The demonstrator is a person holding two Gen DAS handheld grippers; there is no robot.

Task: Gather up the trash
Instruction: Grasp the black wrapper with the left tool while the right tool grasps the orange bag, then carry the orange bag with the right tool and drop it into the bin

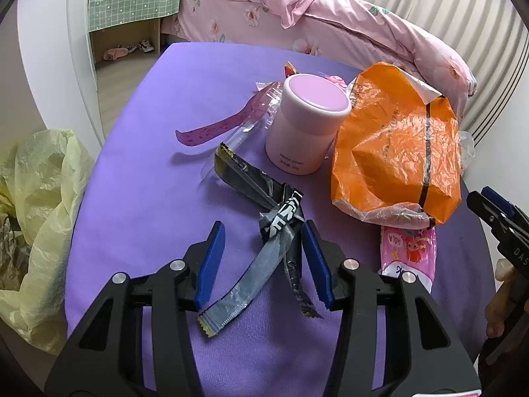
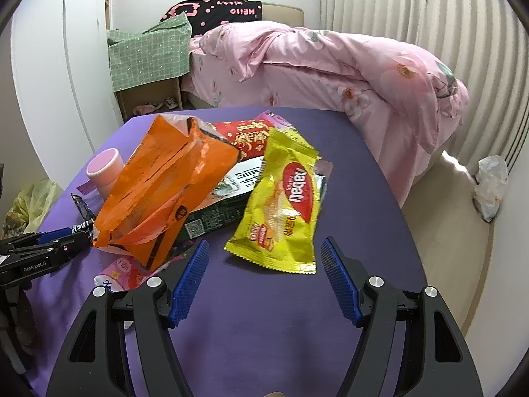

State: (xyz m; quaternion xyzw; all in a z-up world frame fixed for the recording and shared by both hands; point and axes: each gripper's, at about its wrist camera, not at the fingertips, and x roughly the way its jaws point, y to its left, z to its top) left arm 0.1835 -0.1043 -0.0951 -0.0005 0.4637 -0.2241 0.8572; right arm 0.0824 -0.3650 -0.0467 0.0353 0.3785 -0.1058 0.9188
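L gripper jaws apart – astride crinkly black foil wrapper | R gripper jaws apart – glossy yellow packet just ahead

Right gripper is hanging wide open over the purple table, yellow wafer wrapper lying just ahead, orange bag sitting left of it.

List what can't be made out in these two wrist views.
- Green box: right wrist view, mostly under the orange bag.
- Pink packet: left wrist view, top end under the orange bag, bottom end behind the left tongs.
- Yellow trash bag: left wrist view, cut off by the frame edge, contents unclear.
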